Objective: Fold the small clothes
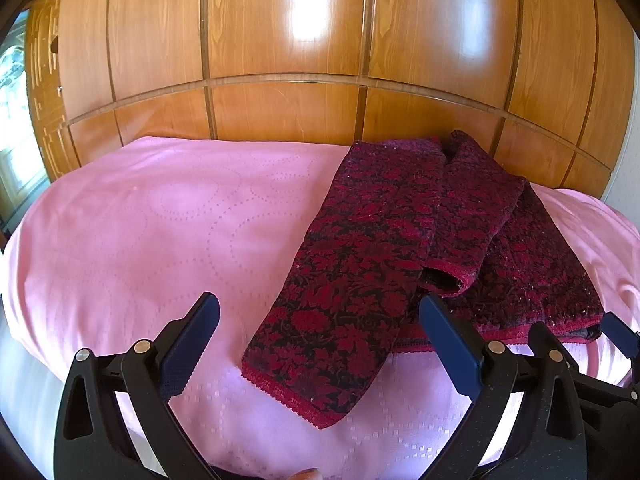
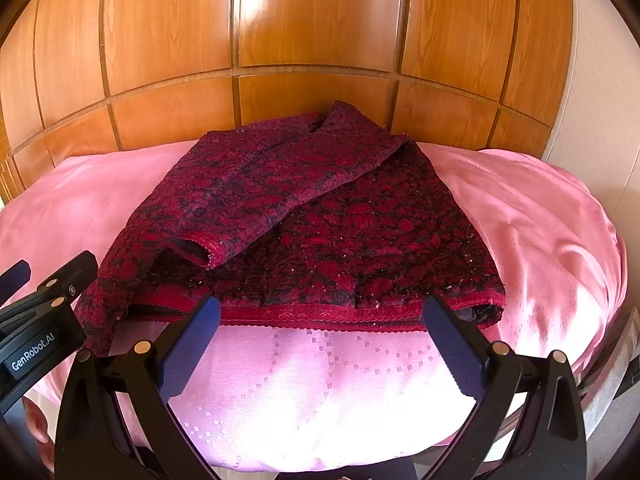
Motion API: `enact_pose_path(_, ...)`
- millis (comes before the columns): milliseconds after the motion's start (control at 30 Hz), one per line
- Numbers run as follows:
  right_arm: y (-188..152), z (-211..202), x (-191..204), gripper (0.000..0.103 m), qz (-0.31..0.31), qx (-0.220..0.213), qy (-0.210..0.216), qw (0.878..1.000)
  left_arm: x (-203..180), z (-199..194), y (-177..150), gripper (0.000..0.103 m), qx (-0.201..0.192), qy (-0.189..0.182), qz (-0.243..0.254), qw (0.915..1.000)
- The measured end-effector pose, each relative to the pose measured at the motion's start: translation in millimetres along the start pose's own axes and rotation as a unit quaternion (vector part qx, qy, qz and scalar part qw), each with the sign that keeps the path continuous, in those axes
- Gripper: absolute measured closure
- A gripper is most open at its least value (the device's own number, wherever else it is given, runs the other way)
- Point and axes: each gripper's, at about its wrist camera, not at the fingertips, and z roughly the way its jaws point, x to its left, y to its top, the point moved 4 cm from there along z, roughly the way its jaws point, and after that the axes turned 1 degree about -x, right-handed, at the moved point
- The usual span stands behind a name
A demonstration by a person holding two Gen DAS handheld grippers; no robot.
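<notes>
- Garment [image 2: 320,232] lying flat on pink bedspread [image 2: 320,380], near wooden wardrobe [image 2: 316,32]; dark red floral knit, looking like a small cardigan or sweater.
- Sleeves both lying folded in: one sleeve [image 1: 344,280] running down the body's left side with its cuff hanging past the hem, other sleeve [image 2: 256,204] lying diagonally across the body, cuff resting mid-body.
- Hem [image 2: 320,316] running straight along the near edge, facing both grippers.
- Left gripper [image 1: 320,344] hovering just short of the long sleeve's cuff, jaws spread wide, holding nothing.
- Right gripper [image 2: 320,344] hovering just in front of the hem, jaws spread wide, holding nothing, not touching cloth.
- Judging step: sleeves in, body fold not yet done, roughly mid-task.
- Next move probably needing: pinching hem at both corners, lifting and carrying toward collar, keeping sleeves tucked.
- Risking: long cuff trailing outside the fold; thick knit slipping from a shallow pinch.
</notes>
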Motion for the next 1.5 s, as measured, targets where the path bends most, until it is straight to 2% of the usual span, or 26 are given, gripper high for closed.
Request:
enact_pose_path(367, -6, -3, 4, 0.002, -0.009, 0.01, 0.006, 1.0, -1, 2, 1, 0.004, 0.006, -0.008, 0.012, 0.9999)
enact_pose_path(600, -22, -2, 2, 0.002, -0.004, 0.047, 0.096, 0.994, -1, 6, 4, 0.004, 0.016, -0.036, 0.049, 0.998)
enact_pose_path(700, -34, 14, 1, 0.002, 0.001, 0.128, 0.157, 0.979, -2, 11, 0, 0.004, 0.029, -0.053, 0.068, 0.9959)
enact_pose_path(767, -26, 11, -14, 0.011, 0.038, 0.108, 0.164, 0.98, -5, 13, -5, 0.005, 0.038, -0.065, 0.084, 0.9936)
enact_pose_path(867, 0, 14, -30, 0.011, 0.085, 0.079, 0.184, 0.976, -10, 14, -14, 0.006, 0.044, -0.081, 0.112, 0.9894)
enact_pose_path(933, 16, 24, -30, 0.018, 0.096, 0.072, 0.194, 0.974, -15, 19, -22, 0.014, 0.048, -0.079, 0.132, 0.987)
enact_pose_path(1000, 33, 42, -21, 0.027, 0.094, 0.07, 0.205, 0.972, -17, 31, -28, 0.04, 0.062, -0.061, 0.148, 0.9853)
enact_pose_path(1033, 40, 54, -13, 0.029, 0.09, 0.076, 0.207, 0.971, -15, 38, -31, 0.045, 0.075, -0.055, 0.146, 0.9849)
enact_pose_path(1133, 53, 85, 0, 0.036, 0.087, 0.097, 0.209, 0.969, -2, 48, -33, 0.062, 0.095, -0.063, 0.111, 0.9872)
enact_pose_path(1167, 55, 97, 6, 0.039, 0.086, 0.105, 0.205, 0.969, 2, 47, -32, 0.073, 0.096, -0.068, 0.102, 0.9878)
enact_pose_path(1200, 58, 110, 12, 0.043, 0.085, 0.116, 0.203, 0.969, 5, 44, -30, 0.078, 0.094, -0.078, 0.093, 0.9881)
enact_pose_path(1267, 62, 132, 23, 0.068, 0.076, 0.136, 0.206, 0.966, 10, 39, -25, 0.083, 0.09, -0.098, 0.08, 0.9879)
enact_pose_path(1300, 65, 135, 26, 0.074, 0.069, 0.133, 0.202, 0.968, 15, 36, -19, 0.084, 0.089, -0.111, 0.07, 0.9874)
enact_pose_path(1333, 69, 136, 27, 0.084, 0.061, 0.127, 0.201, 0.97, 19, 32, -14, 0.084, 0.086, -0.122, 0.06, 0.987)
enact_pose_path(1400, 78, 129, 26, 0.089, 0.051, 0.11, 0.208, 0.971, 30, 24, 7, 0.085, 0.073, -0.149, 0.027, 0.9858)
enact_pose_path(1500, 102, 106, 0, 0.092, 0.061, 0.061, 0.215, 0.973, 53, 22, 37, 0.086, 0.052, -0.156, -0.013, 0.9863)
